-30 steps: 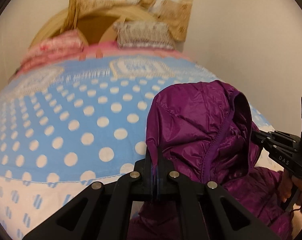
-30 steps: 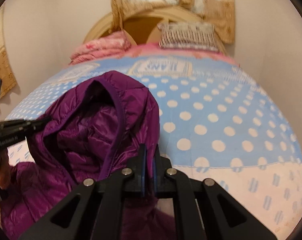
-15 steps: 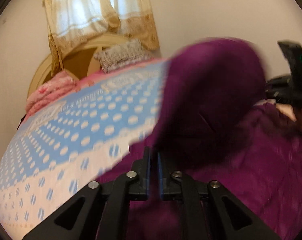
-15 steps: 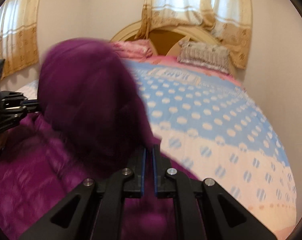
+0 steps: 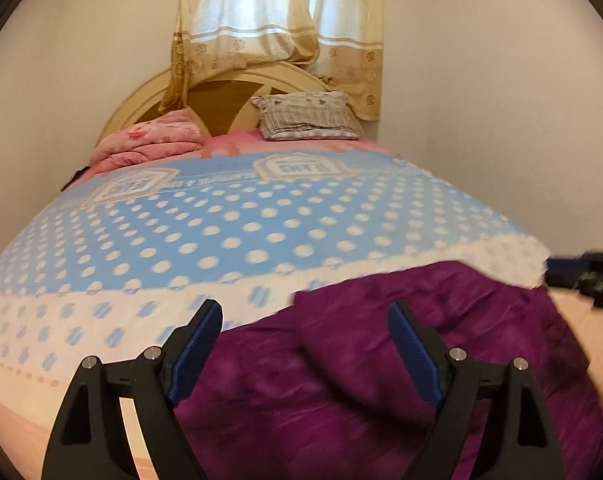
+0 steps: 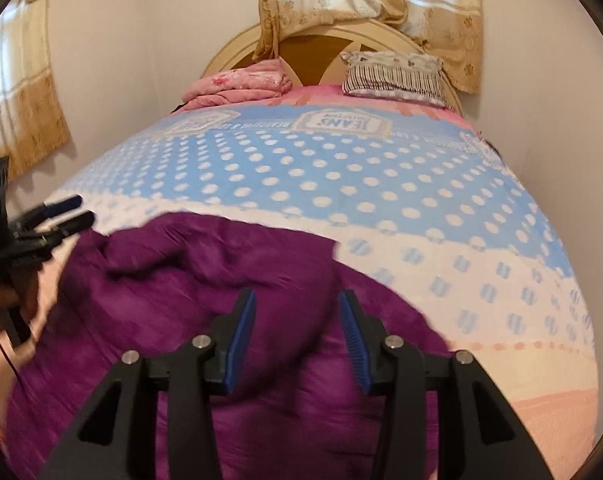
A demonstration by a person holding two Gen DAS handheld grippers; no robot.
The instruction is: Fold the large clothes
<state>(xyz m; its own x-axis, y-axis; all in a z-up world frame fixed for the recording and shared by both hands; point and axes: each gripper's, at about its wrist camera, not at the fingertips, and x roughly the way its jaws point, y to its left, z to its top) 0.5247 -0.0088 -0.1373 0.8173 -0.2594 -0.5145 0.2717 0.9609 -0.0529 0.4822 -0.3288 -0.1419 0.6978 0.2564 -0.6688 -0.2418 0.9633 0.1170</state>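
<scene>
A purple puffer jacket (image 5: 381, 360) lies spread on the near end of the bed, with its hood folded down over the body (image 6: 221, 264). My left gripper (image 5: 305, 310) hovers over the jacket's left part, its jaws opening wide and its blue pads clear of the fabric. Over the jacket's right part my right gripper (image 6: 297, 300) has its jaws opening too, and the pads do not press the cloth. Each gripper also shows at the edge of the other's view: the right gripper (image 5: 581, 276), and the left gripper (image 6: 67, 212).
The bed (image 5: 221, 232) has a blue cover with white dots. A folded pink blanket (image 5: 149, 144) and a striped pillow (image 5: 305, 118) lie at the headboard. Walls close in on both sides. A person's hand (image 6: 17, 296) holds the left gripper.
Both grippers held the hood up, swung it toward me over the jacket body, then let go. The hood now lies flat and both pairs of jaws have opened.
</scene>
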